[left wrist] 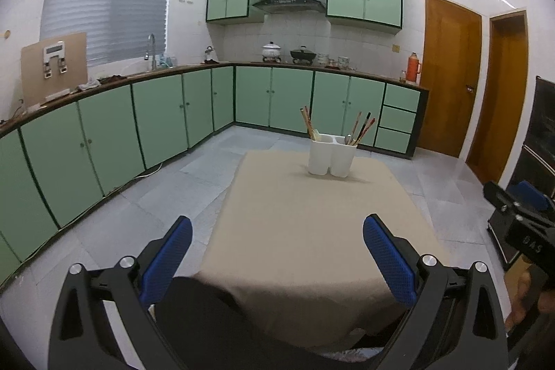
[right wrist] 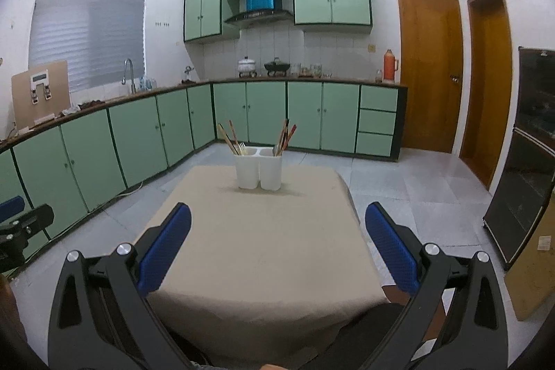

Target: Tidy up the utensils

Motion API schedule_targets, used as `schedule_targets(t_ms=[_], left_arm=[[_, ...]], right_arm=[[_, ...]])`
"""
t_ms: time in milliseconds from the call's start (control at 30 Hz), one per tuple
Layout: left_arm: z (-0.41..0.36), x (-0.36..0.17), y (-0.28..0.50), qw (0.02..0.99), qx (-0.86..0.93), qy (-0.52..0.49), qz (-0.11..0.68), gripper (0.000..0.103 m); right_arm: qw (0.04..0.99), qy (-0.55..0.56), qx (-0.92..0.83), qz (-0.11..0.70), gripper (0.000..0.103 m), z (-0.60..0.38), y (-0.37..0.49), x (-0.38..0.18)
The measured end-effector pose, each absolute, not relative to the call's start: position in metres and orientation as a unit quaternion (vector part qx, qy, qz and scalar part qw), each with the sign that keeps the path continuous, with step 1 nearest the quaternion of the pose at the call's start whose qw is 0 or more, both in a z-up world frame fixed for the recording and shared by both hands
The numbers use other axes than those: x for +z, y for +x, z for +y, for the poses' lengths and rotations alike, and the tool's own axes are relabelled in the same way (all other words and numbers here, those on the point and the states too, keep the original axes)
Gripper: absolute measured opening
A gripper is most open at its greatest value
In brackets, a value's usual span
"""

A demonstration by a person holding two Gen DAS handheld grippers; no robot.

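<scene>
Blue, dimple-textured pads on black left tongs (left wrist: 277, 252) and right tongs (right wrist: 277, 241), both spread wide, empty. Beige cloth surface (left wrist: 312, 231). Far end: white twin-compartment plastic holder (right wrist: 258, 170), upright, with chopsticks (right wrist: 286, 136) and fork (right wrist: 241, 147).

Utensil holder (right wrist: 258, 171): white. Counter (right wrist: 263, 248) cloth: plain beige. Tongs (right wrist: 277, 243) pads (right wrist: 166, 245): blue, dimpled texture, on black frames. Cabinets (right wrist: 138, 130): mint green, dark trim.

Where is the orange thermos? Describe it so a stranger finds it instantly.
Follow the long dark kitchen counter over the green cabinets to its right end, near the brown wooden door. There stands the tall orange thermos flask: the only orange thing there, taller than the small jar beside it.
</scene>
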State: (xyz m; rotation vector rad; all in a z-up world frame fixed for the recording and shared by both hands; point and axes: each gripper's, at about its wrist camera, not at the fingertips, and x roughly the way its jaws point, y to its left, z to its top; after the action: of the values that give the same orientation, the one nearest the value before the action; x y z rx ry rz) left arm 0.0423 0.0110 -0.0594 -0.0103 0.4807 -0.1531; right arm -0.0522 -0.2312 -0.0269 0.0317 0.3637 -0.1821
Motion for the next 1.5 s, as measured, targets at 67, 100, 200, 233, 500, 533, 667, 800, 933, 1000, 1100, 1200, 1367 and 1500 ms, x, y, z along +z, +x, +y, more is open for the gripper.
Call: schedule_targets(t_ms=[67,100,200,233,500,533,667,800,933,1000,1100,1200,1367,1500], left_arm=[[0.017,-0.058,0.035,0.970,-0.068,-0.008,0.235,0.097],[0.023,-0.056,0.031,0.971,-0.063,-0.015,0.231,0.097],[0.034,-0.050,0.020,0.974,-0.051,-0.025,0.220,0.097],[0.037,-0.048,0.017,0.975,-0.048,-0.028,0.214,0.097],[0.047,-0.043,0.007,0.978,-0.033,-0.034,0.201,0.097],[0.048,-0.043,0.006,0.978,-0.034,-0.035,0.201,0.097],[0.049,-0.043,0.003,0.979,-0.033,-0.037,0.198,0.097],[0.044,-0.041,0.008,0.980,-0.028,-0.034,0.194,0.097],[0.042,-0.042,0.005,0.981,-0.024,-0.032,0.188,0.097],[0.040,-0.043,0.005,0.982,-0.025,-0.031,0.186,0.097],[0.037,-0.043,0.004,0.983,-0.027,-0.022,0.183,0.097],[0.034,-0.042,0.002,0.983,-0.030,-0.019,0.179,0.097],[0.033,-0.044,0.002,0.982,-0.038,-0.021,0.182,0.097],[0.033,-0.043,0.001,0.983,-0.038,-0.021,0.180,0.097]], right_arm=[[0.980,0.016,-0.092,0.174,0.097,-0.229,-0.064,-0.024],[0.980,0.016,-0.093,0.173,0.097,-0.229,-0.064,-0.022],[0.981,0.011,-0.096,0.166,0.097,-0.225,-0.076,-0.022],[0.981,0.010,-0.097,0.165,0.097,-0.225,-0.077,-0.022],[0.981,0.008,-0.091,0.168,0.097,-0.224,-0.079,-0.023],[0.982,0.009,-0.090,0.168,0.097,-0.225,-0.079,-0.023],[0.982,0.012,-0.090,0.165,0.097,-0.225,-0.083,-0.022],[0.982,0.011,-0.091,0.163,0.097,-0.226,-0.087,-0.023],[0.982,0.014,-0.092,0.162,0.097,-0.226,-0.088,-0.024],[0.983,0.014,-0.093,0.161,0.097,-0.225,-0.087,-0.024],[0.983,0.016,-0.093,0.159,0.097,-0.227,-0.087,-0.023],[0.983,0.018,-0.094,0.156,0.097,-0.229,-0.089,-0.023],[0.984,0.020,-0.095,0.148,0.097,-0.228,-0.094,-0.022],[0.984,0.019,-0.098,0.146,0.097,-0.226,-0.094,-0.022]])
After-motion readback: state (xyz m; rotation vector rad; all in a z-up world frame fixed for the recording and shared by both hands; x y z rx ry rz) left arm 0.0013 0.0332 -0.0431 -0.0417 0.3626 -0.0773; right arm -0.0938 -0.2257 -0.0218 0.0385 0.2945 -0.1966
